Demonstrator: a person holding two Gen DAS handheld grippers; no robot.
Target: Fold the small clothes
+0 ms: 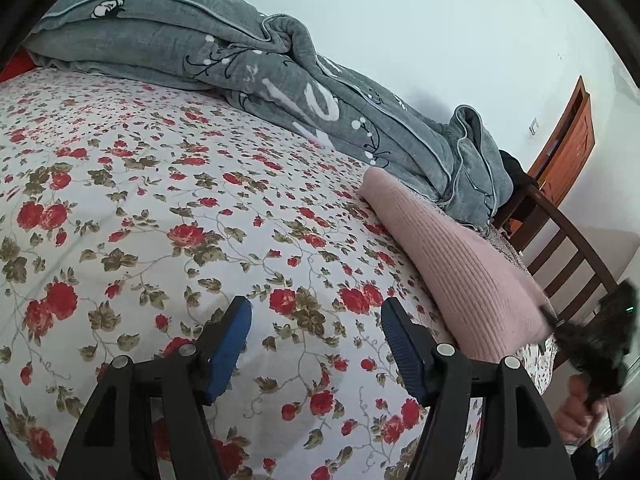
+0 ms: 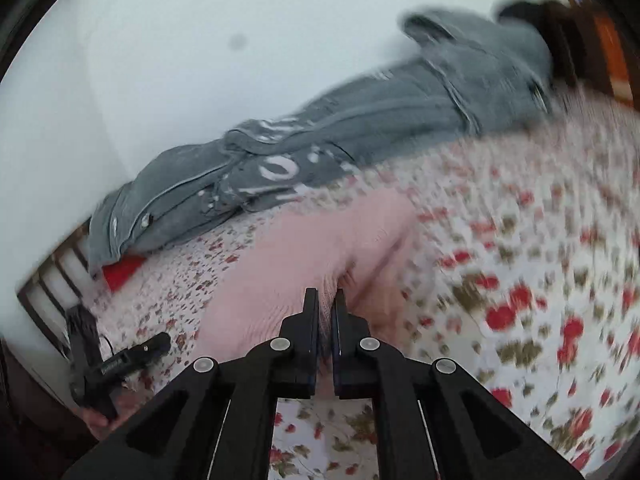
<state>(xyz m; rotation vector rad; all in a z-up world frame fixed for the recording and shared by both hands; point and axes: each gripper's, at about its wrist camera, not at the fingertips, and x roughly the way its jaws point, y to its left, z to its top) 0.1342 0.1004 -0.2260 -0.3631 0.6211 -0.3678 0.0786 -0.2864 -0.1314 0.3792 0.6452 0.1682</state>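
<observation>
A pink ribbed knit garment (image 1: 460, 264) lies on the floral bedsheet (image 1: 160, 200) near the bed's right side, below a grey quilt. My left gripper (image 1: 316, 312) hovers open over bare sheet to the left of the garment, with nothing between its blue pads. In the right wrist view my right gripper (image 2: 325, 296) is shut on the near edge of the pink garment (image 2: 312, 240), and the fabric puckers at its tips. That view is blurred. The right gripper (image 1: 600, 336) also shows as a dark blur at the left wrist view's right edge, with a hand below it.
A rumpled grey quilt (image 1: 280, 80) runs along the far side of the bed against a pale wall. A dark wooden slatted rail (image 1: 568, 248) stands past the bed's edge, with an orange-brown door (image 1: 568, 136) behind. A red item (image 2: 120, 272) lies under the quilt's end.
</observation>
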